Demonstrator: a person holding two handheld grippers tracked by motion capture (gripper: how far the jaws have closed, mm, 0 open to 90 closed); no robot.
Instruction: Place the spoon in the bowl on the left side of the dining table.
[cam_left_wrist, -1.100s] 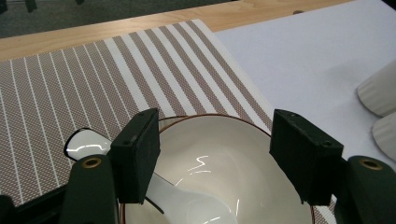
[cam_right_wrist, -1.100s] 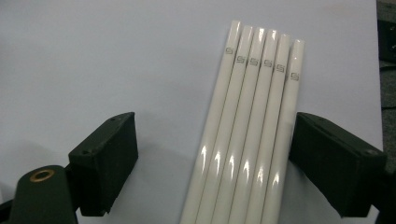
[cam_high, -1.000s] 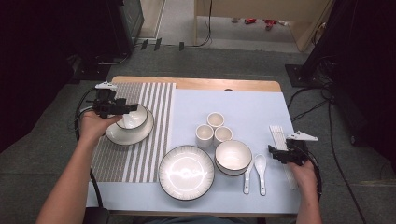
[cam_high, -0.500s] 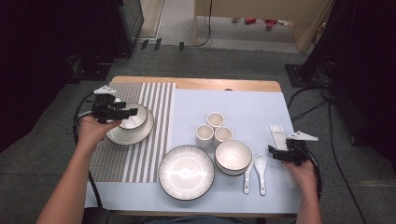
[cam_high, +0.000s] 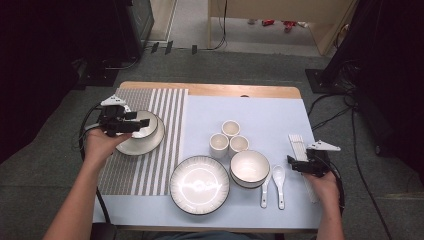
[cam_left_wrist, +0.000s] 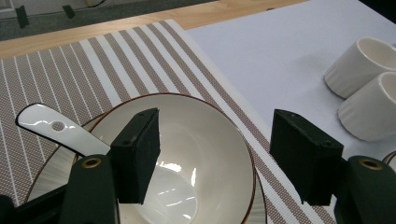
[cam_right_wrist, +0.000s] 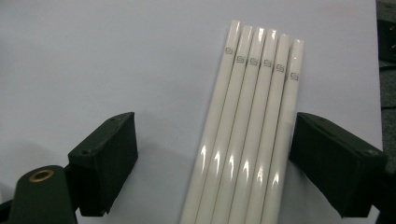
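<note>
Here the left tongs (cam_left_wrist: 215, 163) hang spread wide over a bowl (cam_left_wrist: 187, 154), one jaw inside the rim and one outside, neither pad pressing. The bowl sits on a plate (cam_high: 155, 142) on the striped mat (cam_high: 170, 110), with a spoon (cam_left_wrist: 56, 128) lying beside it on the plate. Glazed china is probably hard, slick and chippable, so pinching the rim wall squarely seems the best hold. The right tongs (cam_right_wrist: 212, 163), also released, straddle the white chopsticks (cam_right_wrist: 252, 126) on the surface (cam_high: 270, 115).
</note>
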